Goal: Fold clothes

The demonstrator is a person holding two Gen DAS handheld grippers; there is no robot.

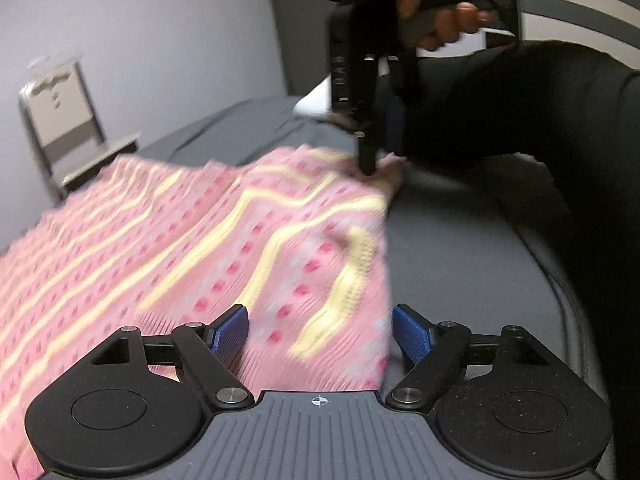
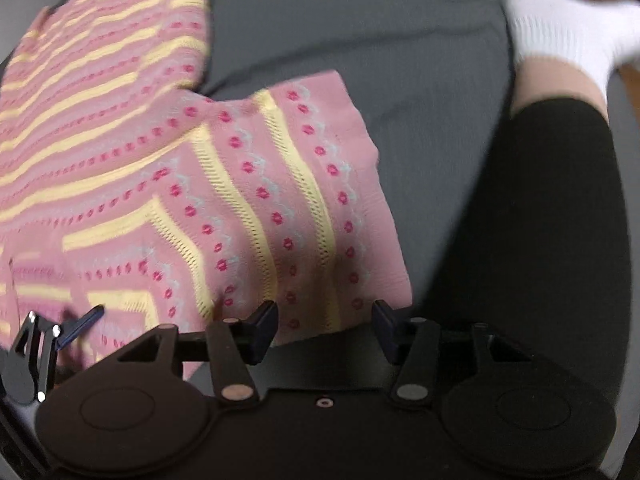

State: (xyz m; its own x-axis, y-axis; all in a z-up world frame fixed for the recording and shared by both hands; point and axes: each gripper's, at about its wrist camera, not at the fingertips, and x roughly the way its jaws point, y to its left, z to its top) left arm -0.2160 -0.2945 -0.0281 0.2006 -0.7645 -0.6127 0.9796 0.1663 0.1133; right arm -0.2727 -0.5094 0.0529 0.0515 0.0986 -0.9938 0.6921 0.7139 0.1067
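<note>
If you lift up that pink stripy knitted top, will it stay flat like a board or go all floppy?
Probably floppy: the pink knitted top with yellow stripes already bends and folds over itself on the grey bed sheet. It likely feels light, since the yellow bands look holey. It probably won't slide much; the knit looks soft and textured, not slick.

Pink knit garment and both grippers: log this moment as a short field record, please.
garment: pink knit garment with yellow stripes and red dots, partly folded
surface: grey bed sheet
left gripper: open, blue pads either side of the garment's near edge
right gripper: open in its own view, over the garment's corner; tips blurred in the left view
person: leg in black, white sock, on the bed beside the garment
background: chair by the wall
image quality: motion blur
</note>
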